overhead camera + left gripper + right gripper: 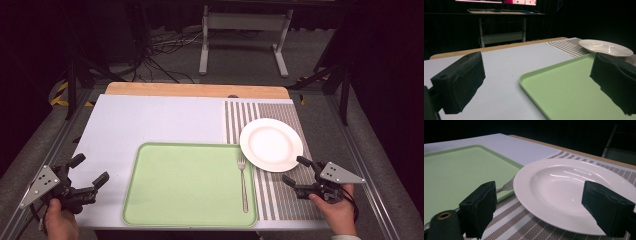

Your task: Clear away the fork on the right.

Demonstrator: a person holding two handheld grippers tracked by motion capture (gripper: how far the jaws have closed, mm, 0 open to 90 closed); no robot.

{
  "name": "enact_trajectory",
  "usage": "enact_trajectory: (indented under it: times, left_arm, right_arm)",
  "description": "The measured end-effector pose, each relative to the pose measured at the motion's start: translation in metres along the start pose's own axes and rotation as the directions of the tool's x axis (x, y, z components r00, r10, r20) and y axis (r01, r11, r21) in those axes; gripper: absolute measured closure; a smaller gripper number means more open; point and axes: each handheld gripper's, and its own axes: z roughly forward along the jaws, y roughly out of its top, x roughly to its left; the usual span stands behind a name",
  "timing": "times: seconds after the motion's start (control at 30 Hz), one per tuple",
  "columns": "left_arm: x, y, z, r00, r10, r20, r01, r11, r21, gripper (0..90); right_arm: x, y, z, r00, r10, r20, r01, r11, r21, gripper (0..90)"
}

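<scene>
A white plate [271, 144] rests on a striped placemat [285, 195] at the right, its left rim reaching over the edge of a green tray [185, 182]. A metal fork [243, 182] lies along the tray's right side, tines pointing away from me. My right gripper [295, 171] hovers low at the plate's near edge, jaws open, with the plate [574, 187] just ahead and nothing between them. The fork [506, 186] tines poke out beside its left jaw. My left gripper [89, 170] stands open over the white table left of the tray [564, 90].
The white table surface [150, 120] stretches behind the tray, with a wooden strip [195, 90] at the far edge. Beyond the table are a desk frame [245, 35] and cables on the floor. Metal rails [350, 145] run along both table sides.
</scene>
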Motion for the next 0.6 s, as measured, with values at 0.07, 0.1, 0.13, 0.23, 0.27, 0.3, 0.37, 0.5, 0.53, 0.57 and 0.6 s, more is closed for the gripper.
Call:
enact_trajectory:
  times: [0.07, 0.1, 0.13, 0.23, 0.27, 0.3, 0.37, 0.5, 0.53, 0.57, 0.6]
  left_arm:
    - [0.0001, 0.0001, -0.0002, 1.0000, 0.001, 0.000, -0.001, 1.0000, 0.002, 0.3]
    - [0.0002, 0.0000, -0.0002, 1.0000, 0.000, 0.000, 0.000, 1.0000, 0.002, 0.3]
    - [0.0002, -0.0001, -0.0002, 1.0000, 0.000, -0.001, 0.000, 1.0000, 0.002, 0.3]
    - [0.0004, -0.0003, -0.0005, 1.0000, 0.001, -0.002, -0.001, 1.0000, 0.004, 0.3]
    - [0.0005, -0.0004, -0.0005, 1.0000, 0.002, -0.002, -0.002, 1.0000, 0.005, 0.3]
    - [0.0005, -0.0005, -0.0003, 1.0000, 0.002, -0.003, -0.002, 1.0000, 0.004, 0.3]
    - [0.0006, -0.0005, -0.0001, 1.0000, 0.003, -0.002, -0.003, 1.0000, 0.006, 0.3]
    - [0.0007, -0.0006, -0.0001, 1.0000, 0.004, -0.001, -0.004, 1.0000, 0.009, 0.3]
    - [0.0007, -0.0005, -0.0001, 1.0000, 0.003, -0.002, -0.003, 1.0000, 0.007, 0.3]
    - [0.0007, -0.0005, -0.0001, 1.0000, 0.002, -0.002, -0.002, 1.0000, 0.006, 0.3]
    - [0.0007, -0.0005, -0.0003, 1.0000, 0.003, -0.003, -0.002, 1.0000, 0.006, 0.3]
  right_arm:
    - [0.0007, -0.0051, 0.0014, 0.9998, 0.017, 0.008, -0.017, 1.000, 0.007, 13.9]
    - [0.0007, -0.0051, 0.0014, 0.9998, 0.017, 0.008, -0.017, 1.000, 0.007, 13.9]
    - [0.0012, -0.0073, 0.0023, 0.9994, 0.032, 0.010, -0.032, 0.999, 0.004, 13.9]
    - [0.0020, -0.0100, 0.0041, 0.9990, 0.037, 0.024, -0.038, 0.999, 0.026, 14.2]
    - [0.0018, -0.0101, 0.0043, 0.9985, 0.047, 0.029, -0.048, 0.998, 0.031, 14.1]
    - [0.0012, -0.0107, 0.0046, 0.9978, 0.056, 0.035, -0.057, 0.998, 0.039, 14.0]
    - [0.0011, -0.0112, 0.0049, 0.9973, 0.062, 0.038, -0.064, 0.997, 0.048, 14.0]
    - [0.0007, -0.0117, 0.0055, 0.9964, 0.075, 0.039, -0.078, 0.995, 0.057, 14.0]
    - [0.0007, -0.0117, 0.0056, 0.9962, 0.077, 0.041, -0.079, 0.995, 0.058, 14.0]
    - [0.0007, -0.0117, 0.0055, 0.9959, 0.079, 0.044, -0.081, 0.995, 0.062, 14.0]
    - [0.0007, -0.0118, 0.0056, 0.9957, 0.081, 0.045, -0.084, 0.994, 0.064, 14.0]
